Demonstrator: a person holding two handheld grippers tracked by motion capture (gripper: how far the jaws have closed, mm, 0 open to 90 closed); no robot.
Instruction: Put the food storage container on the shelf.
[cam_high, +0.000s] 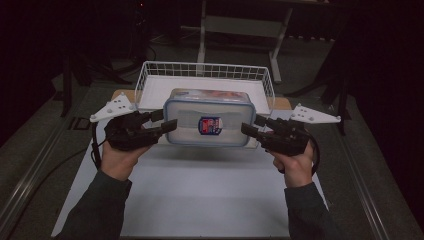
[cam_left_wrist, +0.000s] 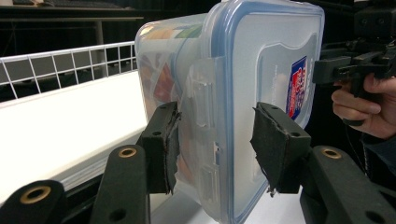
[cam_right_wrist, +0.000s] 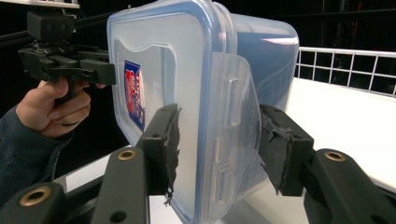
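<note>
Pinching the lidded container (cam_high: 208, 118) at opposite ends: left tool (cam_high: 165, 122), right tool (cam_high: 248, 126).

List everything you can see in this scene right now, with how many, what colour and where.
Clear plastic food container with blue-rimmed clip lid: one, clear and blue, red-and-blue label on the lid, held above the table between both grippers, in front of the basket.
White wire basket: one, white, at the far side of the table.
White table mat: one, white, under the container and hands.
Metal-framed table in the background: one, pale grey, beyond the basket.
Left hand-held gripper: one, black, shut on the container's left end.
Right hand-held gripper: one, black, shut on its right end.
</note>
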